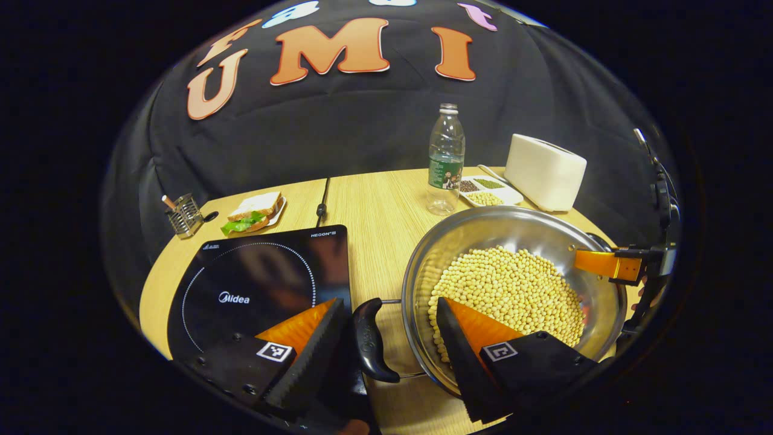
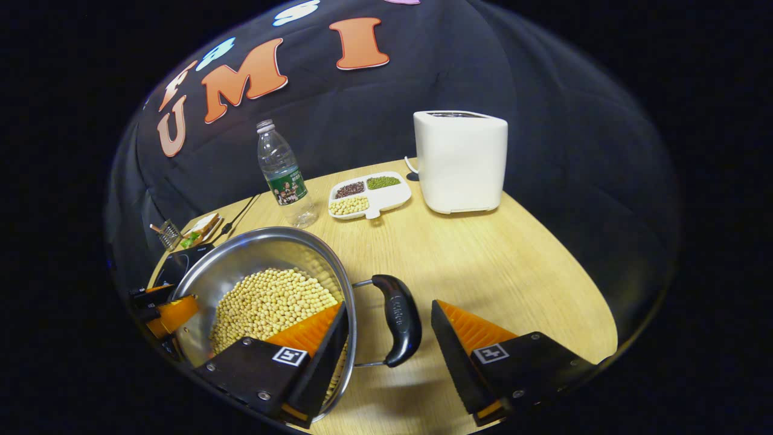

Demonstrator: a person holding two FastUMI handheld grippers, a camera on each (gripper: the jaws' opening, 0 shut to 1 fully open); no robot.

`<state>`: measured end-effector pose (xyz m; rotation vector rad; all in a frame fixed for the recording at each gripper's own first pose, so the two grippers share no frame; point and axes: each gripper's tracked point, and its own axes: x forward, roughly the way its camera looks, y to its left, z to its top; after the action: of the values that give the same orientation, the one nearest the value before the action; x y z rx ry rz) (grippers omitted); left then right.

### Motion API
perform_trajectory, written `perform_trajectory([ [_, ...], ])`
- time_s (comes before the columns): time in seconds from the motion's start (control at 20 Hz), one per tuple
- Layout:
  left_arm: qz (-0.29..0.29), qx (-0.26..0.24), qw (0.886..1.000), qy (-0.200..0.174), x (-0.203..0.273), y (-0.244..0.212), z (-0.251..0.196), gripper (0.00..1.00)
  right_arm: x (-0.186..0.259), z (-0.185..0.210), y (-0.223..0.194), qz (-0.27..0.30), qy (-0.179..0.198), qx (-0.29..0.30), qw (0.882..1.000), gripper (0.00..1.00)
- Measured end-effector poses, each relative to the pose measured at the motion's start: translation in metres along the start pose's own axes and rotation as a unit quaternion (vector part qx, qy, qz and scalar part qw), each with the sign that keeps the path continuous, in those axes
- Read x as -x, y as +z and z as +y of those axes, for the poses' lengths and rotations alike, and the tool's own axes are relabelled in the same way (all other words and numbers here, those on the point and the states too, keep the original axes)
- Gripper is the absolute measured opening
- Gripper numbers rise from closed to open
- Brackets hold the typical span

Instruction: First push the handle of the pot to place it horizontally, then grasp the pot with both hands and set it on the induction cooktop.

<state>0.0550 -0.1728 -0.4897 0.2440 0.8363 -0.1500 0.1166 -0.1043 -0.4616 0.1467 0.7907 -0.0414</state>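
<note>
Both handles lie level, so the lift looks next: left gripper [image 1: 386, 338] and right gripper [image 2: 389, 329] each straddle a pot [image 1: 513, 290] handle, fingers wide apart, gripping nothing. Pot sits mid-table beside the induction cooktop [image 1: 259, 284]; both should close first

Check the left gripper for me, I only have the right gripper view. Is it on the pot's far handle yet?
Observer: Not yet. The left gripper is open, with the black pot handle between its fingers, neither touching it.
Operator: Where is the cooktop?
Observer: The induction cooktop lies flat right beside that handle, on the side away from the steel pot.
Operator: Anything crowding it?
Observer: A sandwich on a plate sits just past its far edge, not touching.
</note>
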Motion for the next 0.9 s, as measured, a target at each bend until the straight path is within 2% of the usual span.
perform_trajectory([
  [0.05, 0.002, -0.006, 1.0, -0.001, -0.001, 0.001, -0.002, 0.99, 0.0, 0.003, -0.002, 0.007, 0.005, -0.002, 1.0, 0.74],
  [0.15, -0.001, -0.013, 1.0, -0.007, -0.005, 0.002, -0.005, 0.99, -0.003, 0.003, -0.002, 0.006, 0.008, -0.005, 1.0, 0.62],
  [0.25, -0.006, -0.009, 1.0, 0.009, -0.006, 0.006, 0.008, 0.89, -0.001, 0.002, -0.002, 0.011, 0.011, -0.018, 1.0, 0.58],
  [0.35, -0.006, 0.033, 0.999, -0.011, -0.006, 0.005, 0.007, 0.68, 0.0, 0.002, -0.003, 0.01, 0.01, -0.02, 1.0, 0.54],
  [0.5, -0.001, 0.032, 0.999, -0.007, -0.008, 0.006, 0.005, 0.55, -0.001, 0.002, 0.001, 0.007, 0.01, -0.035, 0.999, 0.5],
  [0.6, 0.002, 0.032, 0.999, -0.003, -0.002, 0.006, 0.005, 0.52, 0.003, 0.003, 0.001, 0.013, 0.008, -0.051, 0.999, 0.47],
  [0.9, 0.014, 0.042, 0.999, -0.023, 0.015, 0.017, 0.001, 0.51, 0.031, 0.001, 0.018, -0.005, 0.004, -0.07, 0.997, 0.46],
])
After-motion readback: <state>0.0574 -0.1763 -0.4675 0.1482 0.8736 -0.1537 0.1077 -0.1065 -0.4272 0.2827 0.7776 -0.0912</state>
